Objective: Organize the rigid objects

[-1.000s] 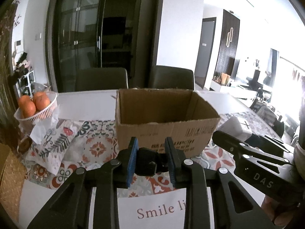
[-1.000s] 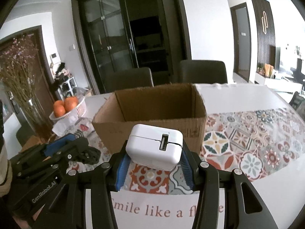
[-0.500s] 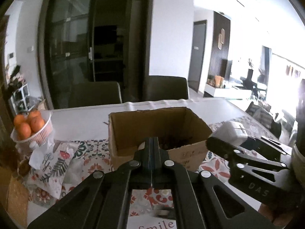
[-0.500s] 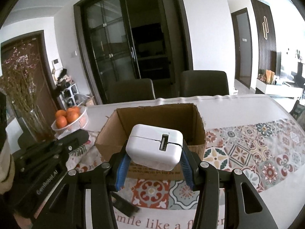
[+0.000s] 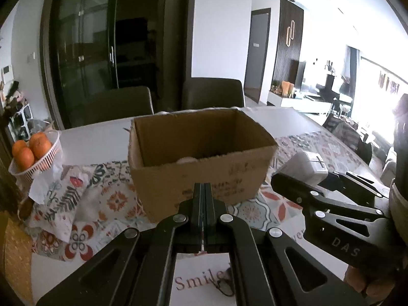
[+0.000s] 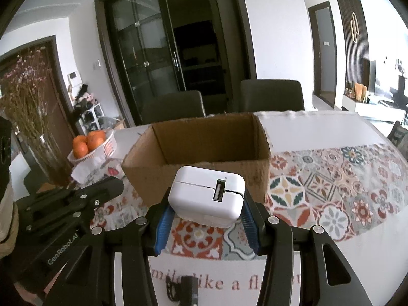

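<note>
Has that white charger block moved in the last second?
Yes. The white charger, clamped in the right tool, rose: it now overlaps the cardboard box rim instead of its front wall.

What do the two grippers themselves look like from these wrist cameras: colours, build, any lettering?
Both are black, angular linkage frames with triangular cut-outs and silver round pivot bolts. The right gripper has ribbed blue pads lining its jaws, and white "DAS" lettering on its side in the left view. The left gripper carries white "GenRobot.AI" lettering, readable in the right view. No cables are visible.
</note>
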Demonstrator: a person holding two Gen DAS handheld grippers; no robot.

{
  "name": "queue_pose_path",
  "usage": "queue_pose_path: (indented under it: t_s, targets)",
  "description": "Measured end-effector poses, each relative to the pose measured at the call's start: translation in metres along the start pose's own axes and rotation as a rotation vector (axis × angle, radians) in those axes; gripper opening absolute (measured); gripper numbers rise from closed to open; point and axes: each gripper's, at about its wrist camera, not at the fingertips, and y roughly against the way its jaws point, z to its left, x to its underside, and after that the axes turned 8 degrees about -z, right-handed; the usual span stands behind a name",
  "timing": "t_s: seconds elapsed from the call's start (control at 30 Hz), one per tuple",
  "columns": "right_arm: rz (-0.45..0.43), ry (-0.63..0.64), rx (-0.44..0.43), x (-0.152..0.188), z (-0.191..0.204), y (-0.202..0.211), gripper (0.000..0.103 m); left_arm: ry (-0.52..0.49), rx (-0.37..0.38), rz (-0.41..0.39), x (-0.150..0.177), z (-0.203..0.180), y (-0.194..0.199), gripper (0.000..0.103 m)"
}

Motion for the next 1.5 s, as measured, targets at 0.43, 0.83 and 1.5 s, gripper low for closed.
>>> queue_pose_path:
  t_s: [0.43, 0.83, 1.5]
  targets:
    - [-0.004, 0.001, 0.033, 0.023, -0.01, 0.031, 0.049, 0.025, 0.017, 0.033, 0.028, -0.017, 0.019, 0.037]
    - [0.027, -0.003, 0.051, 0.046, -0.024, 0.043, 0.049, 0.092, -0.007, 0.132, 0.063, -0.031, 0.016, 0.054]
    - [0.14, -0.036, 0.081, 0.093, -0.051, 0.035, 0.049, 0.141, -0.012, 0.314, 0.113, -0.049, -0.02, 0.054]
